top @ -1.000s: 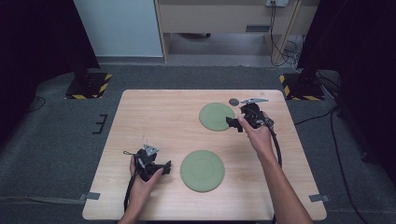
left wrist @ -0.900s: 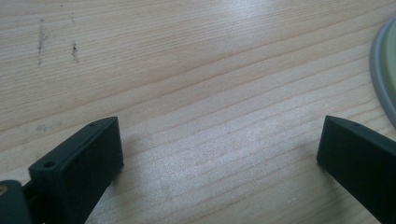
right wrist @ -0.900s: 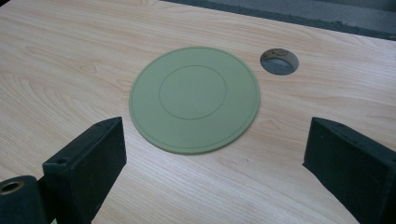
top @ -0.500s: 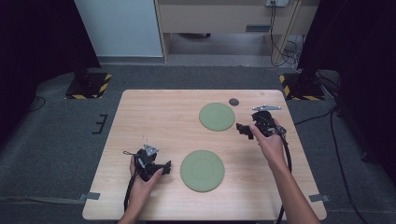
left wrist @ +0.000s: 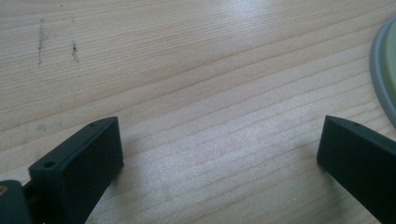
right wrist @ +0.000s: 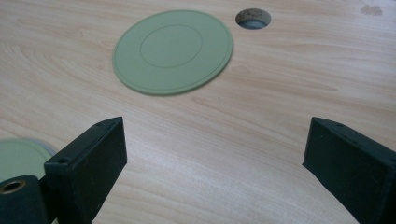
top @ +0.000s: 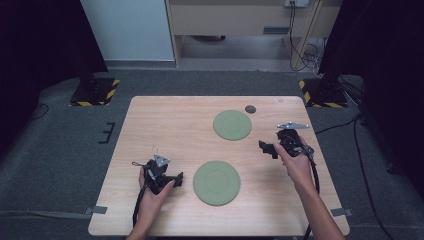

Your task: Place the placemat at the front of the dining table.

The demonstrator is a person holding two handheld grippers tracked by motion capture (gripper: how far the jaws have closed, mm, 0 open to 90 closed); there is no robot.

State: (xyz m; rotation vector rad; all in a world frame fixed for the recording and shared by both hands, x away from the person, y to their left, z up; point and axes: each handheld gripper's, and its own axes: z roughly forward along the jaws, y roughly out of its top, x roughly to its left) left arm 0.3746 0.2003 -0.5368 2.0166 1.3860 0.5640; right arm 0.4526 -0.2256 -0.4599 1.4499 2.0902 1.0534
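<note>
Two flat round green plates lie on the wooden table. The far plate rests upside down, its base ring showing, toward the back. The near plate lies at the front middle; its rim shows at the edge of the left gripper view and at the lower left of the right gripper view. My left gripper rests low over the table just left of the near plate, open and empty. My right gripper hovers to the right of both plates, open and empty.
A small round cable hole sits in the table behind the far plate. Yellow-black weighted stands flank the table on the grey floor. A cabinet stands beyond the far edge.
My right gripper has pulled back from the far plate, moving right and toward the person. The far plate stays where it lay. The left gripper has not moved.
</note>
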